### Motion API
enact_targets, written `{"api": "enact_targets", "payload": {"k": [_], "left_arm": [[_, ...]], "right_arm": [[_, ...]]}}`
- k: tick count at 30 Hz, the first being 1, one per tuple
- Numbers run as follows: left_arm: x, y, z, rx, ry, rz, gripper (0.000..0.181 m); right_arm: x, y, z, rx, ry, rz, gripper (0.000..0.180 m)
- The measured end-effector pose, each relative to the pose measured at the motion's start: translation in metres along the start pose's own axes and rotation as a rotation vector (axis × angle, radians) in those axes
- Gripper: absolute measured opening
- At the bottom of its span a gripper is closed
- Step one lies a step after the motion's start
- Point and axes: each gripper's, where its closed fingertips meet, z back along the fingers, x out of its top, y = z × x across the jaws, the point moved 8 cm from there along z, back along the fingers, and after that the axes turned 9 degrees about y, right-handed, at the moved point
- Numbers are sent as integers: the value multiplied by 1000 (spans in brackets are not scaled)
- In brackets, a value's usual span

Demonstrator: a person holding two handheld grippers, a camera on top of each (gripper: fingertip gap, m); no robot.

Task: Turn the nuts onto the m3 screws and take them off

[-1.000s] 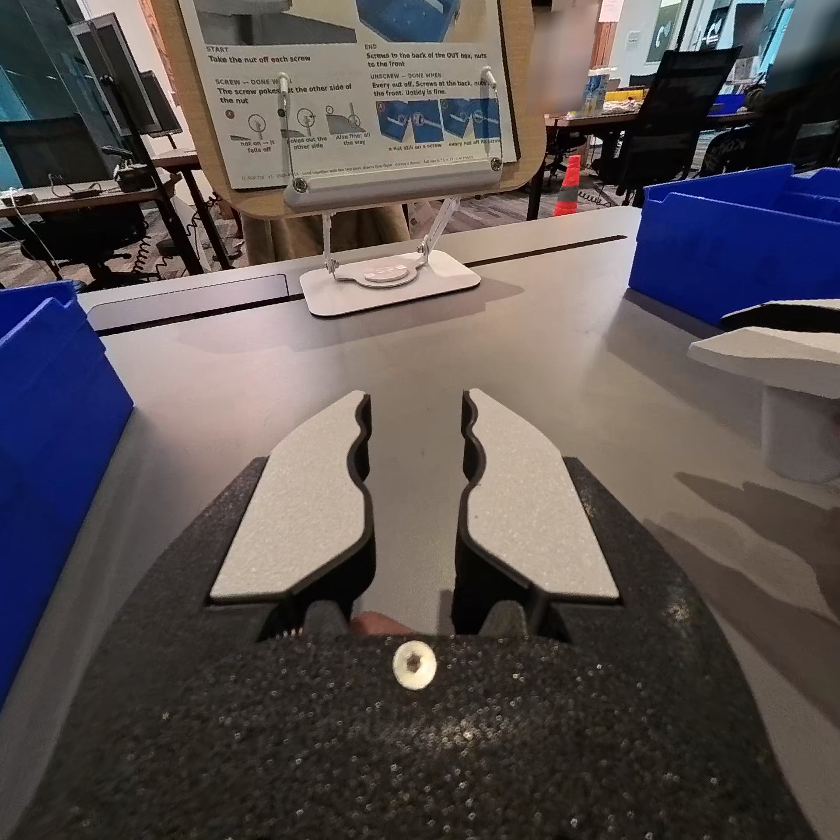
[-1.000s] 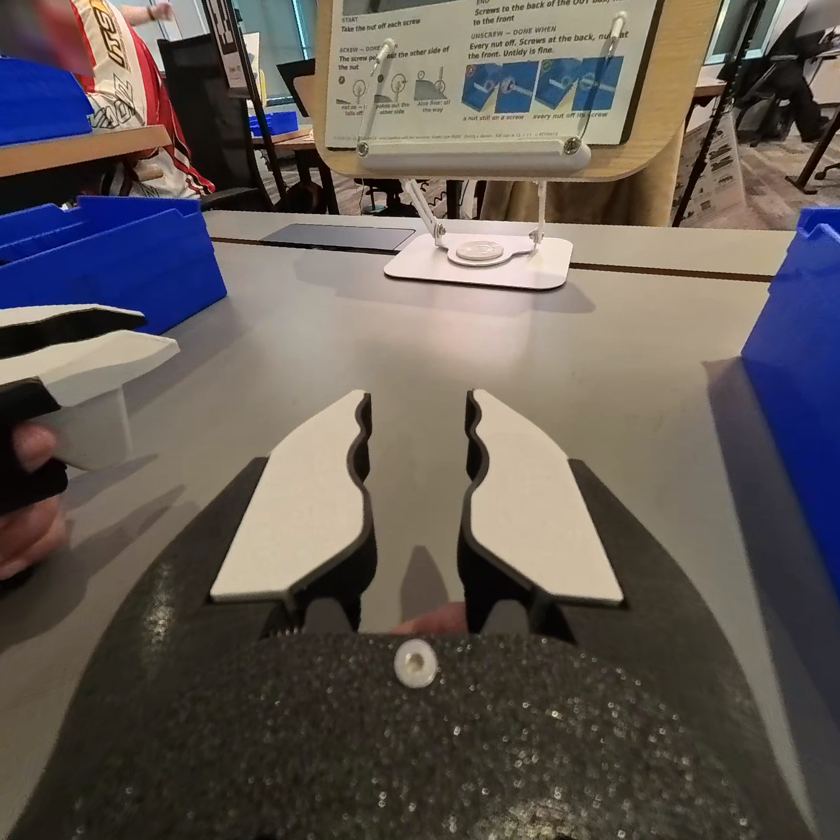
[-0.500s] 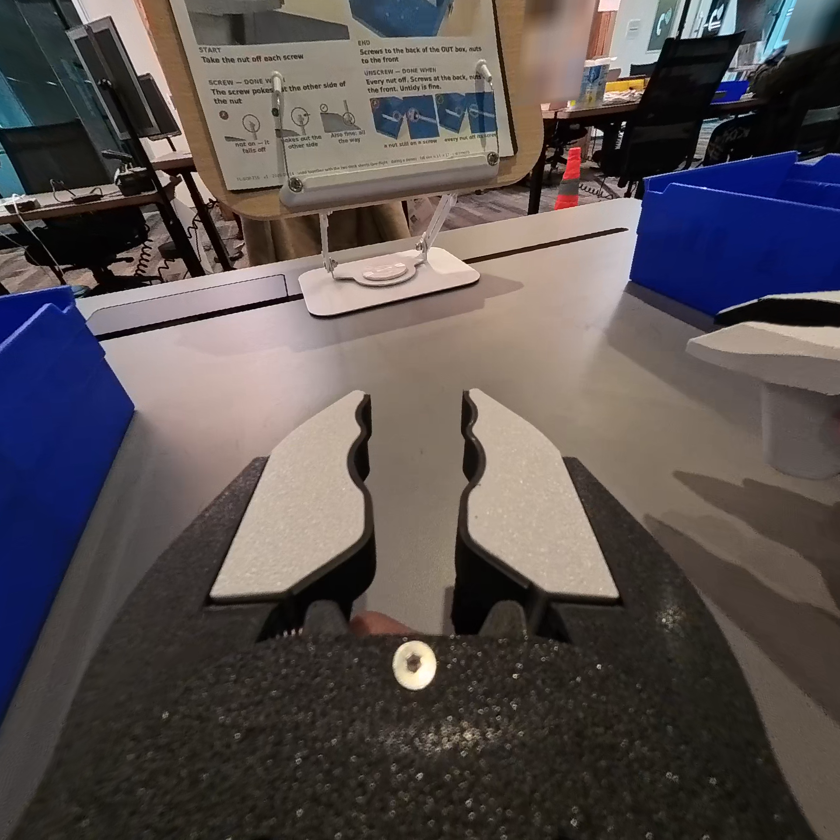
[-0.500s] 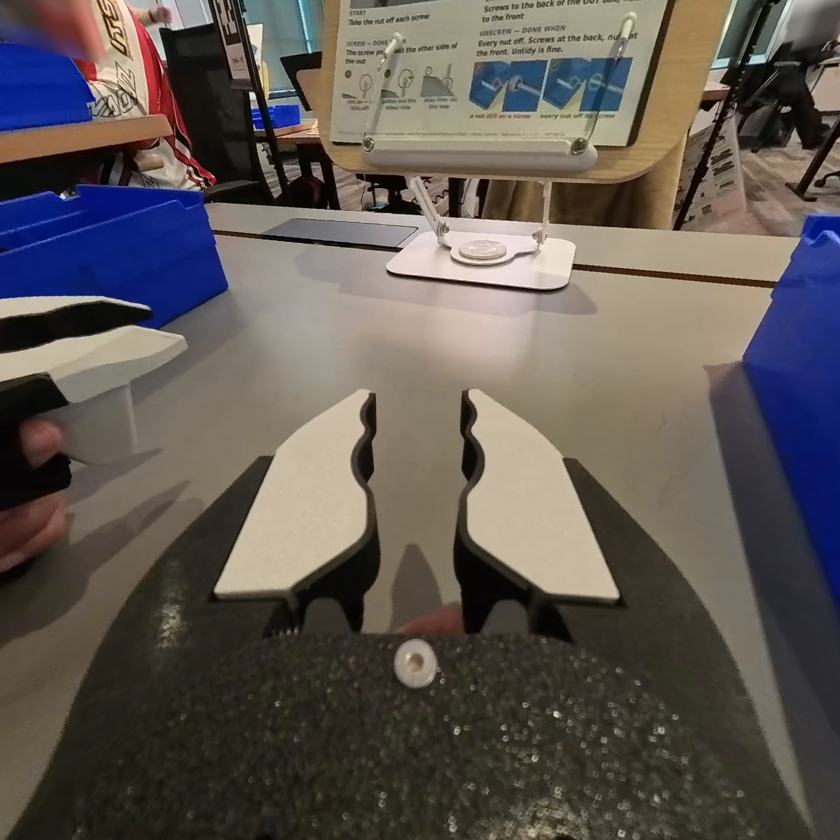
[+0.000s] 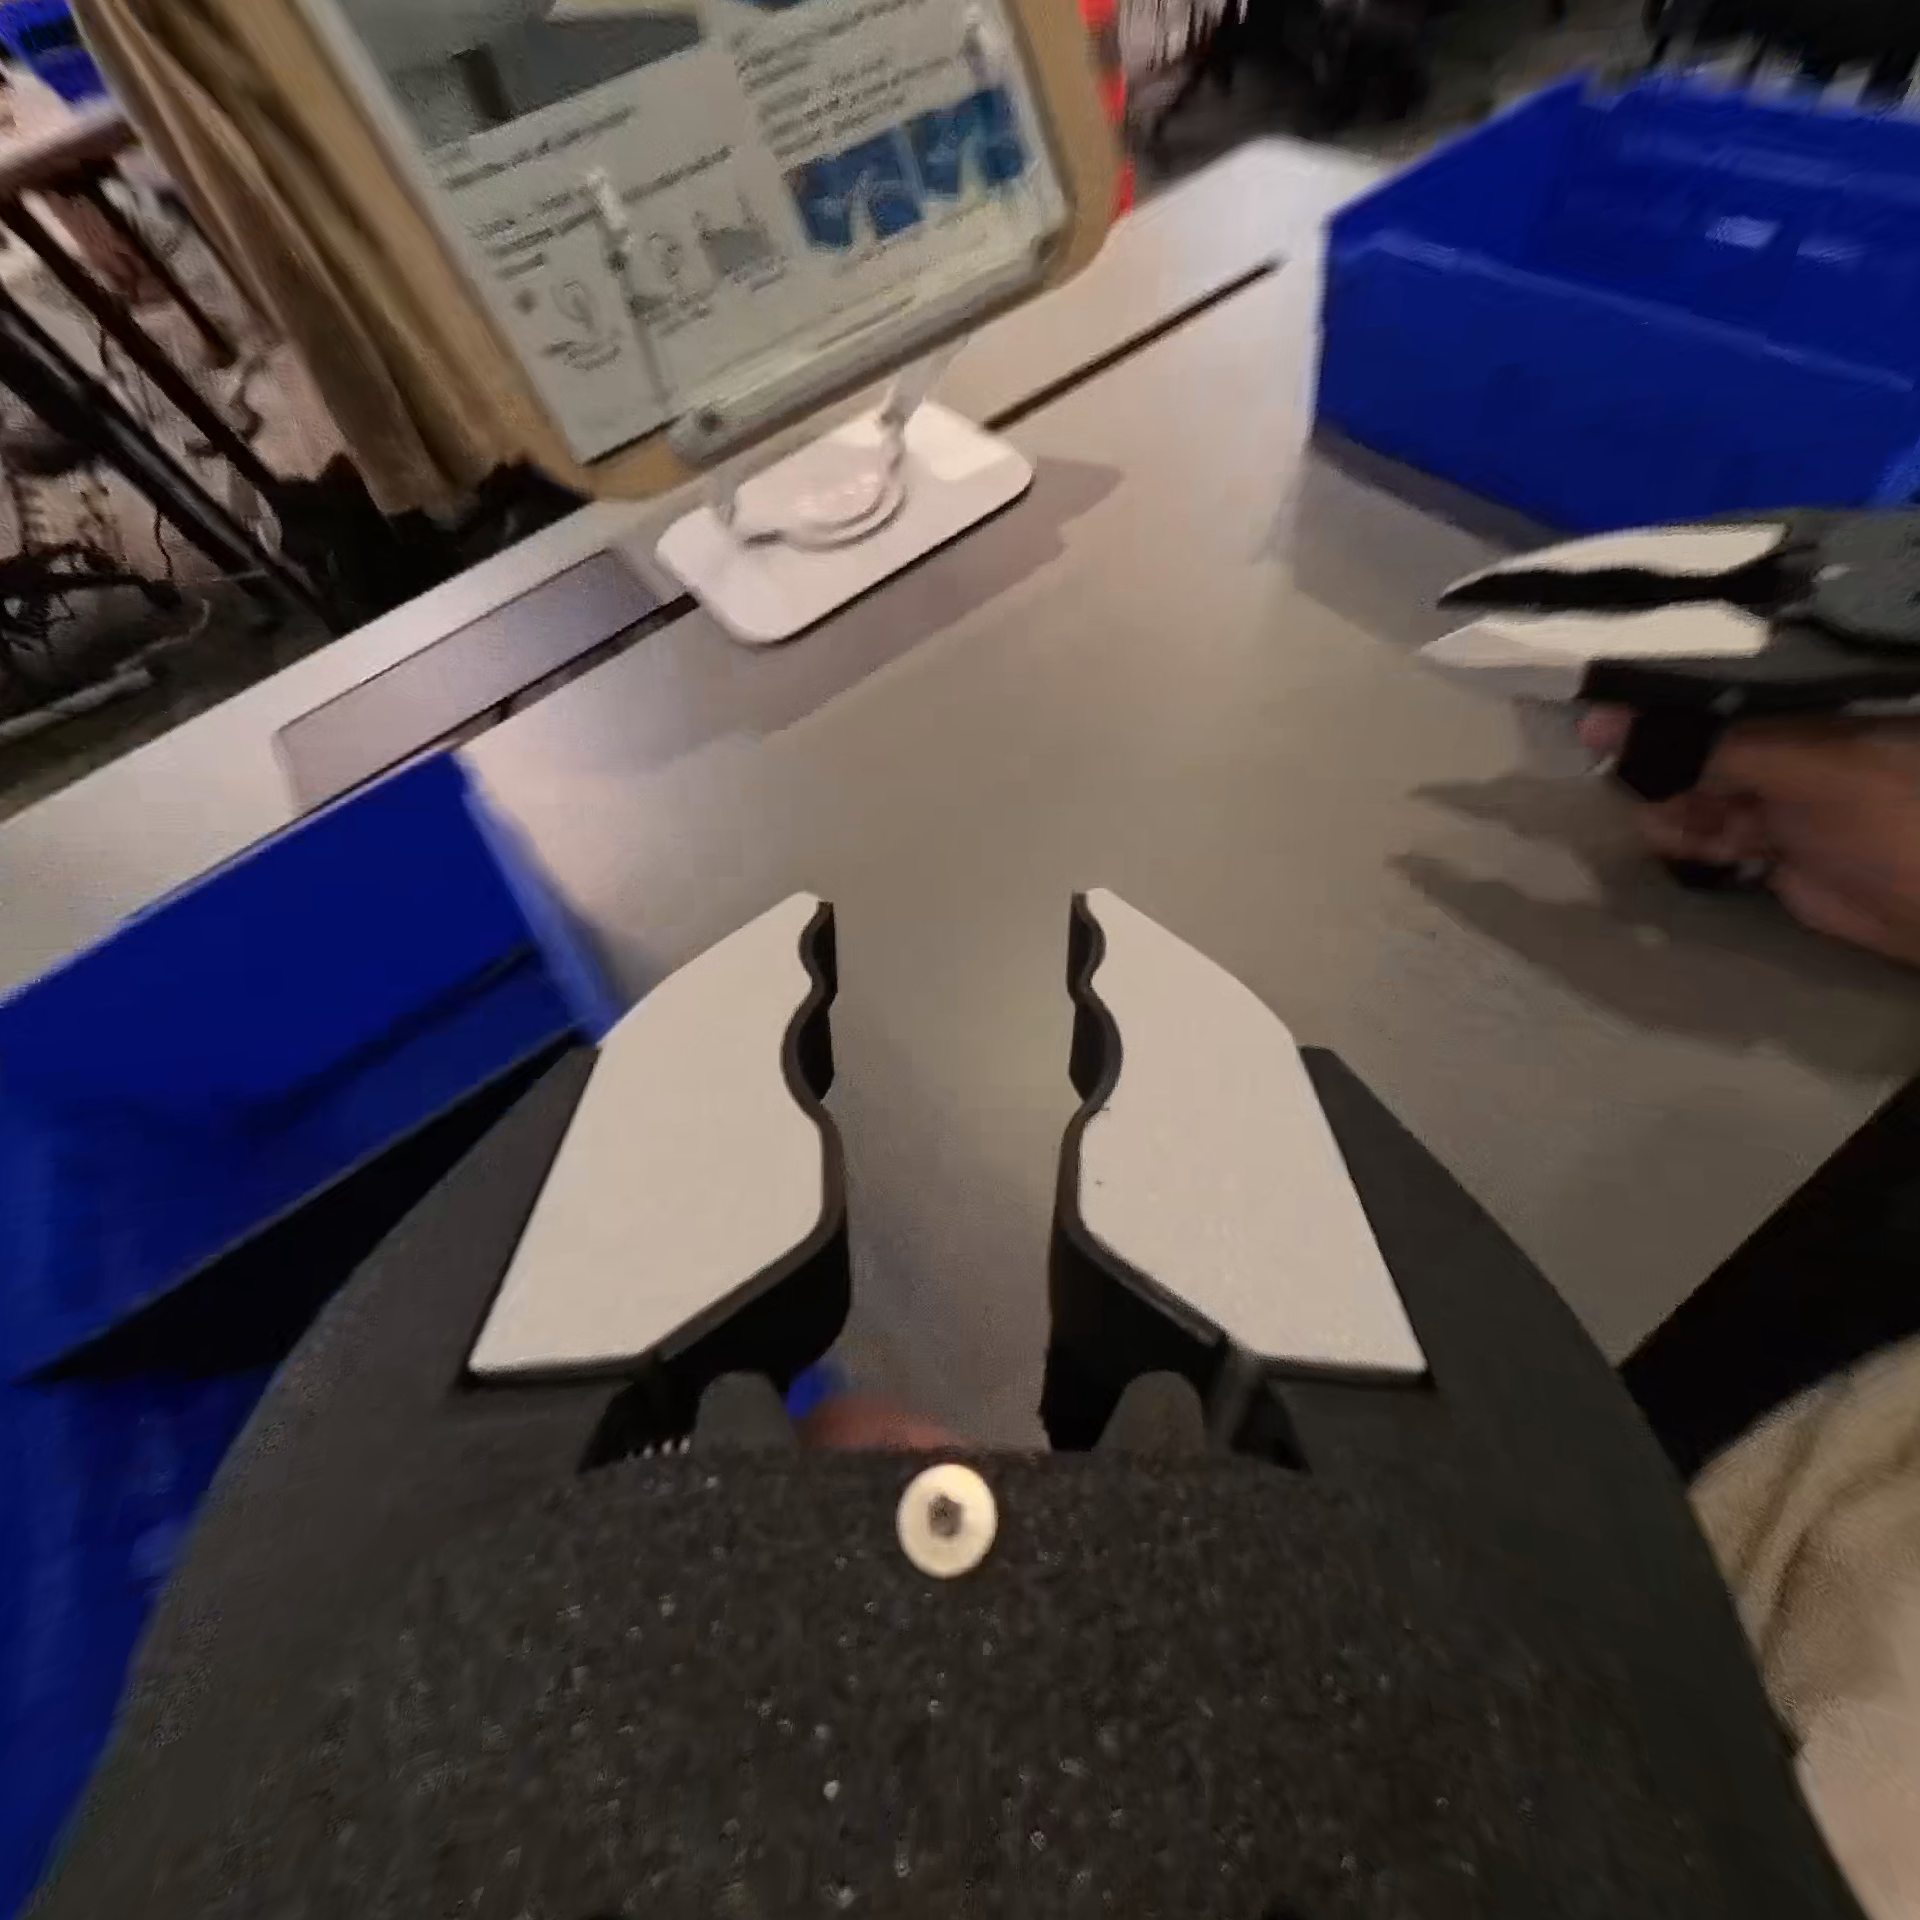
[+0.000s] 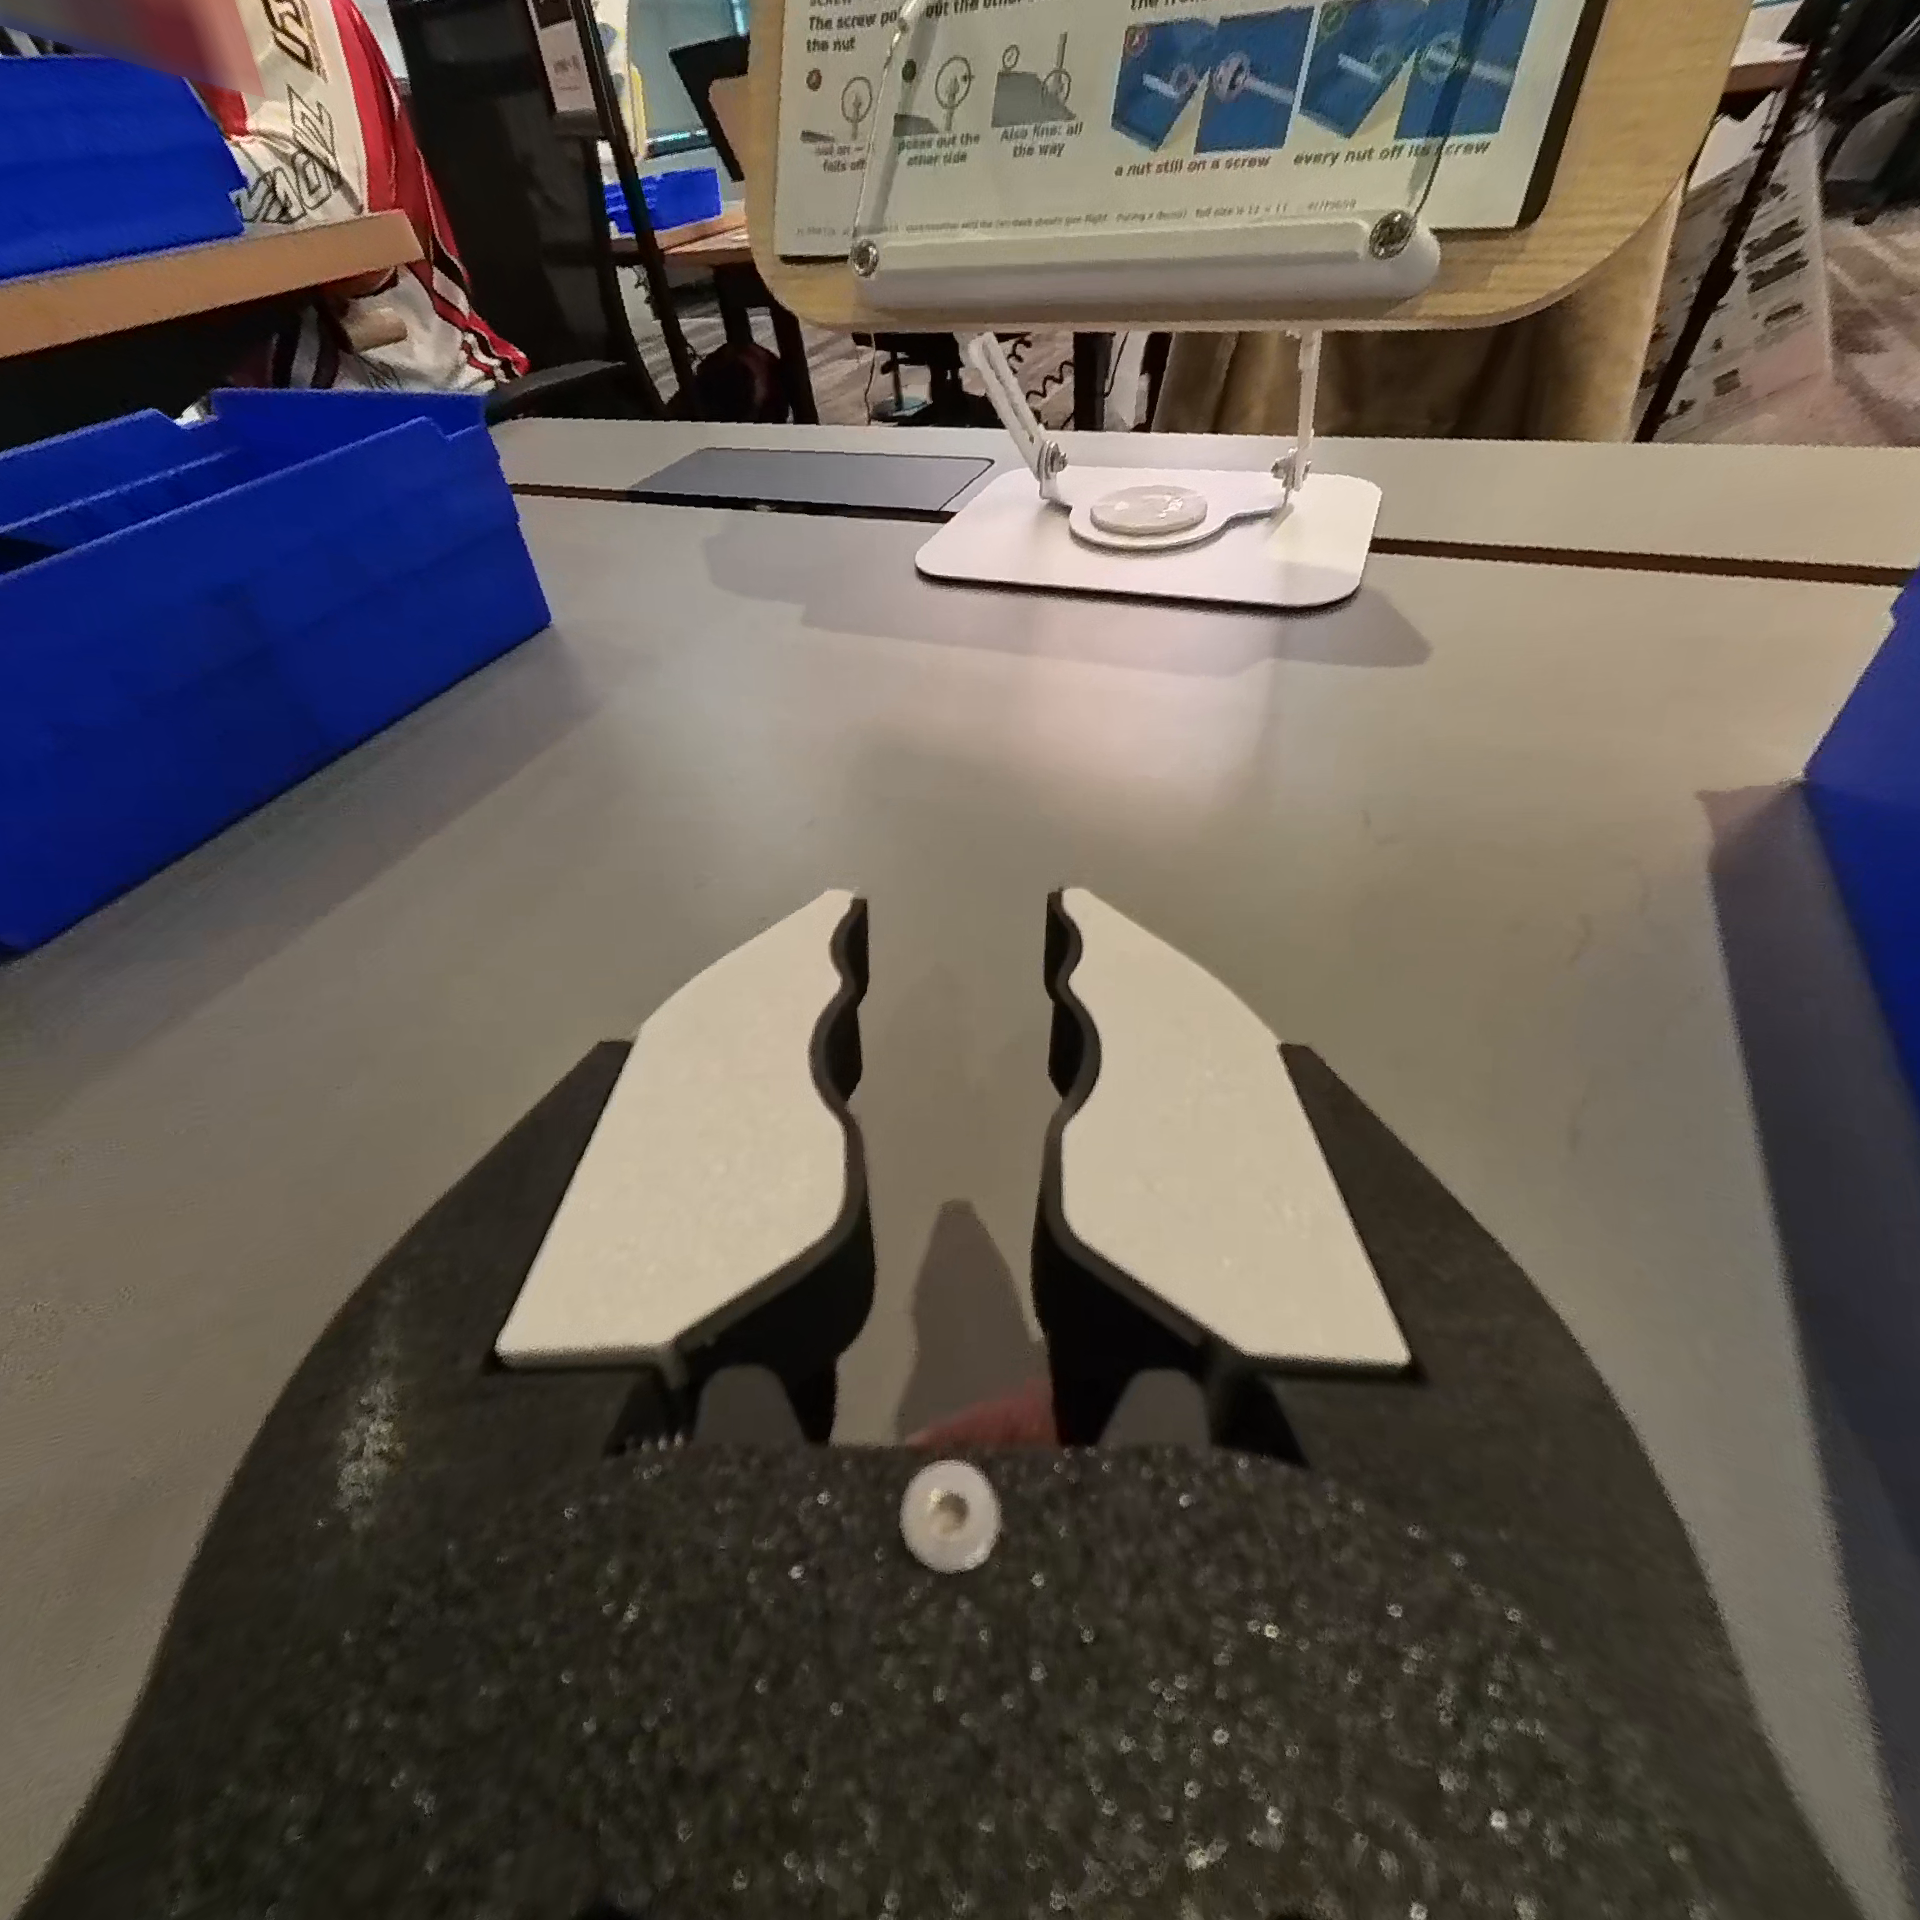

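Observation:
No screws or nuts show in either view. My left gripper (image 5: 951, 914) is open and empty over the grey table (image 5: 987, 748), beside the blue bin (image 5: 260, 1060) on its left; this view is blurred and tilted. My right gripper (image 6: 954, 904) is open and empty, low over the table (image 6: 935, 748). It also shows in the left wrist view (image 5: 1621, 592) at the right, held by a hand (image 5: 1829, 842), in front of a second blue bin (image 5: 1621, 312). The insides of the bins are hidden.
An instruction board (image 6: 1143, 125) on a white stand (image 6: 1143, 551) stands at the table's far edge, also in the left wrist view (image 5: 748, 208). Blue bins sit left (image 6: 239, 644) and right (image 6: 1870, 790) of my right gripper. A person sits behind at far left. Left tips to right tips: about 25 cm.
The left gripper has swung and tilted, blurring its view, and has left the right wrist view. The right gripper has moved forward and its jaws have narrowed slightly.

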Motion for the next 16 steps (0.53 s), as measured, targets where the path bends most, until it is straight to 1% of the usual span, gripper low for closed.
{"api": "enact_targets", "payload": {"k": [2, 3, 5, 6, 8, 9, 11, 12, 16], "left_arm": [[-7, 59, 10, 83, 138, -62, 41], [-17, 86, 7, 96, 247, -92, 40], [-43, 126, -12, 21, 430, -83, 44], [-55, 138, -24, -38, 471, -60, 44], [-80, 148, -48, -160, 530, -70, 38], [-93, 149, -58, -185, 577, -116, 39], [-117, 152, -77, -160, 678, -205, 41], [-124, 154, -85, -142, 707, -216, 41], [-136, 155, -104, -159, 737, -158, 35]], "right_arm": [[0, -1, -1, 9, 5, -10, 32], [0, -2, -1, 12, 5, -17, 32], [0, -3, 0, 14, 4, -29, 31], [0, -3, 0, 16, 3, -33, 31], [0, -3, 0, 18, 1, -33, 31], [0, -3, 0, 18, 0, -31, 31], [0, -2, 0, 19, 0, -24, 31], [0, -2, 0, 18, 0, -20, 31], [0, 0, 0, 19, 5, -6, 30]]}}
